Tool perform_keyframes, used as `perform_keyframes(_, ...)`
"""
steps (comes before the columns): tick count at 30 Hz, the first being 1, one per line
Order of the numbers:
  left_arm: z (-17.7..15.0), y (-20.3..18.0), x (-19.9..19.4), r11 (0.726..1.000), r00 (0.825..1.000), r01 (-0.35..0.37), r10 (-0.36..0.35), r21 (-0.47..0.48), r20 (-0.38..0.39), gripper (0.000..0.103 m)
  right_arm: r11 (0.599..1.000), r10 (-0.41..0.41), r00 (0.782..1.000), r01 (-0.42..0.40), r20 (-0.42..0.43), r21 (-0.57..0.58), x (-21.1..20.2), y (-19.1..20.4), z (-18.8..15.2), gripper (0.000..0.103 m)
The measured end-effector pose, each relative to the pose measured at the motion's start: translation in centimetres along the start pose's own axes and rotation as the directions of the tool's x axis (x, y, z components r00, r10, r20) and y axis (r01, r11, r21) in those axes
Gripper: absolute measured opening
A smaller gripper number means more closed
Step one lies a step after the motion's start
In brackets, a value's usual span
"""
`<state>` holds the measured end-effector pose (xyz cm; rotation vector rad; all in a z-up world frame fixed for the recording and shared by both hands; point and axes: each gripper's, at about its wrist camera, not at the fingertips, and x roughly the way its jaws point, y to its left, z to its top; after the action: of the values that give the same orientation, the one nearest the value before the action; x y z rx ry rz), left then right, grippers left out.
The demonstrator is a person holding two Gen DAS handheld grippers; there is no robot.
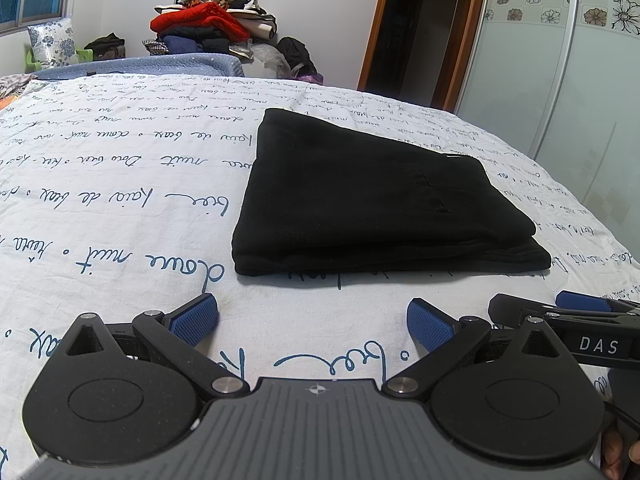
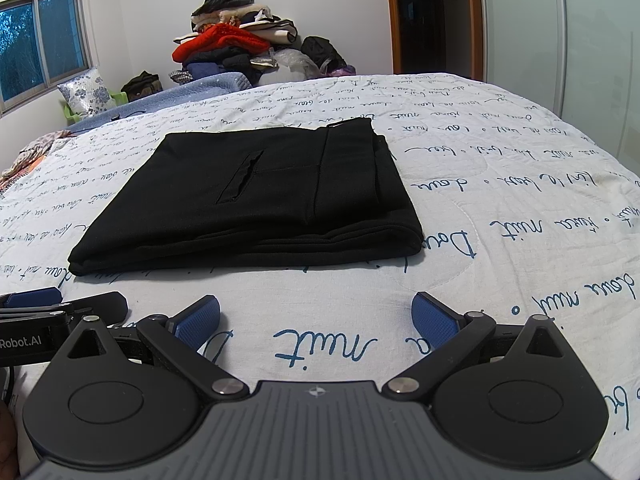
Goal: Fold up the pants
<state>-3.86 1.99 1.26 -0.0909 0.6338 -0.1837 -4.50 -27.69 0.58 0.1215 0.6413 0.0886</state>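
Black pants (image 1: 372, 196) are lying folded into a compact stack on the bed (image 1: 120, 184), which is wearing a white cover printed with blue cursive script. In the right wrist view the same pants (image 2: 248, 200) are showing a slit pocket and a vertical seam on the top layer, with several layer edges stacking up along the near side.

Left gripper (image 1: 312, 322) is hovering over bare cover just short of the pants' near edge, blue-padded fingers (image 1: 196, 318) spreading wide apart and gripping nothing. Right gripper (image 2: 316, 320) is sitting the same way, fingers (image 2: 434, 318) gaping wide, nothing between them, not touching the pants.

The two grippers are sitting side by side: the right one is poking into the left wrist view at the right edge, the left one (image 2: 40, 312) is poking into the right wrist view at the left edge.

Beyond the bed a pile of clothes (image 1: 212, 20) with a red garment in it is stacking up against the far wall. A floral pillow (image 1: 54, 42) is leaning near the window (image 2: 40, 40). A wooden door frame (image 1: 374, 28) is standing to the right of the pile, and a sliding wardrobe door with a flower border (image 1: 560, 80) is filling the right side.
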Motion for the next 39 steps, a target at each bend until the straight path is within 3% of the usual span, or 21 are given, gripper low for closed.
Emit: perform_keyframes(39, 0.05, 0.02, -0.01, 1.000, 1.000, 0.000, 0.000, -0.001, 0.001, 0.102, 1.000, -0.004, 1.000, 0.004, 0.010, 0.020, -0.56, 0.28, -0.34, 0.103)
